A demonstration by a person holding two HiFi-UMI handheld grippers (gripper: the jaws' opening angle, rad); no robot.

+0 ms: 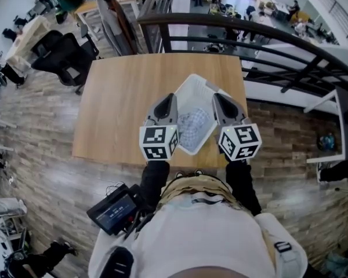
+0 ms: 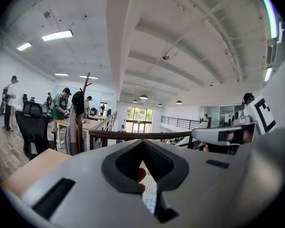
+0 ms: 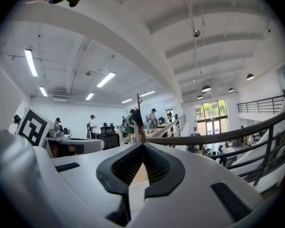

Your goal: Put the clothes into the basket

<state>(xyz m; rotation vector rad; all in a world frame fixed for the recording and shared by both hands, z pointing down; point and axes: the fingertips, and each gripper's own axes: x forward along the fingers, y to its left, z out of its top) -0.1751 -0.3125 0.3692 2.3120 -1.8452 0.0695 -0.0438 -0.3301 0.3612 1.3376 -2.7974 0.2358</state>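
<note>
Your left gripper (image 1: 169, 97) and your right gripper (image 1: 218, 96) hang side by side above the near edge of the wooden counter (image 1: 122, 109), with the white basket (image 1: 188, 86) between and below them. The basket sits at the middle of the counter's near edge, one corner pointing away from you. The clothes (image 1: 192, 127) are a pale, finely patterned bundle lying inside the basket, in the half closer to you.

In the left gripper view your left fingers (image 2: 128, 163) are together, their dark padded tips meeting in a point, with no cloth pinched between them. A small reddish patch (image 2: 140, 175) shows in the gap behind the tips, but you cannot tell what it is. Below it there is a bit of pale dotted surface.

In the right gripper view your right fingers (image 3: 159, 167) are likewise closed tip to tip, with nothing between them. Only the counter's wood shows through the gap.

Beyond the far edge of the counter runs a dark railing (image 1: 220, 25), and a black office chair (image 1: 61, 54) stands off the far left corner.
</note>
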